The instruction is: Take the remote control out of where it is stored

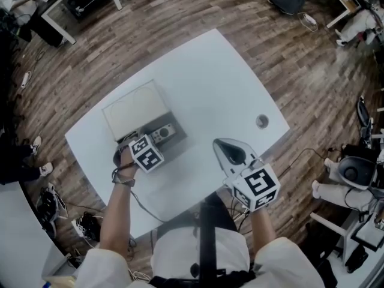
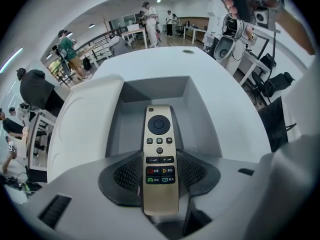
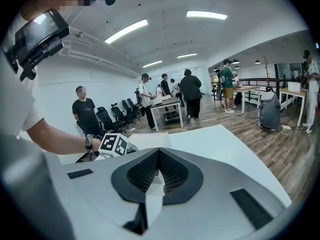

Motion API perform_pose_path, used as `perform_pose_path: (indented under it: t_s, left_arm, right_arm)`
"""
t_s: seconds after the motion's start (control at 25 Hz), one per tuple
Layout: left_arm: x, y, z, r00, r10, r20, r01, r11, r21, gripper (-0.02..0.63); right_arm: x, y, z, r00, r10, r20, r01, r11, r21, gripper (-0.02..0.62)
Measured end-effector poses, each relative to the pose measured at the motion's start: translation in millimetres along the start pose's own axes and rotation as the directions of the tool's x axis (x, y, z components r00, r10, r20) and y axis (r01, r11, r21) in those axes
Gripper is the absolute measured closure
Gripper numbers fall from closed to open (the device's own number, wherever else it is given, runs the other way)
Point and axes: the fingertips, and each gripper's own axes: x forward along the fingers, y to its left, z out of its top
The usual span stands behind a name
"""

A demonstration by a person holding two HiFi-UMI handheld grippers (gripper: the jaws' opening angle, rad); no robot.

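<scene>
Surface: white table (image 1: 228,95) on a brown plank floor (image 1: 150,17), with a small round hole (image 1: 262,122) at its 3 o'clock side.
Room: open office with ceiling strip lights; people (image 3: 190,91) stand round desks (image 3: 165,105) at 12 o'clock in the right gripper view.
Box: grey box (image 2: 200,114), open, at the table's 9 o'clock; its white lid (image 2: 82,129) lies beside it.
Remote: the remote (image 2: 160,154) is a slim gold bar with a round black pad on top and small coloured keys below. Its far end is over the box's inside.
Left tongs: my left tongs (image 2: 160,171) are clamped on the remote's near end.
Right tongs: my right tongs (image 3: 159,170) are pressed together with nothing in them, above the table's 5 o'clock edge.
Views: only the left gripper view shows the keys. Only the head view shows the tongs well apart.
</scene>
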Motion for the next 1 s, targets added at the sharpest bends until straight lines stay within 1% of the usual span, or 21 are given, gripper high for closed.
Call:
perform_pose_path:
  t_s: [0.2,0.48,0.68,0.84,0.92,1.0]
  left_arm:
    - [-14.4,-1.4,-8.0,1.0,0.014,-0.003,-0.014,1.0,-0.013,0.4]
    - [-42.5,2.5,-8.6,0.996,0.085,0.029,-0.083,0.994,-0.068,0.402]
    - [-68.1,2.2,-6.3,0.989,0.133,0.06,-0.125,0.985,-0.117,0.402]
    - [-85.9,-0.5,-6.8,0.978,0.181,0.104,-0.158,0.968,-0.194,0.402]
    - [-93.1,1.3,-10.3,0.967,0.227,0.117,-0.196,0.953,-0.23,0.402]
    - [-104.2,8.2,-13.6,0.951,0.285,0.124,-0.246,0.934,-0.26,0.402]
  right_arm:
    - [-4.8,2.3,3.7,1.0,0.015,0.003,-0.015,1.0,-0.012,0.597]
    - [-8.1,11.5,13.6,0.998,0.053,0.027,-0.052,0.998,-0.043,0.597]
    - [-15.1,14.9,24.1,0.996,0.074,0.045,-0.071,0.995,-0.069,0.597]
    - [-23.5,17.4,30.4,0.994,0.09,0.059,-0.084,0.992,-0.092,0.597]
    - [-26.7,18.9,33.4,0.993,0.099,0.064,-0.092,0.99,-0.104,0.597]
    - [-25.5,20.4,39.6,0.991,0.109,0.074,-0.1,0.988,-0.116,0.597]
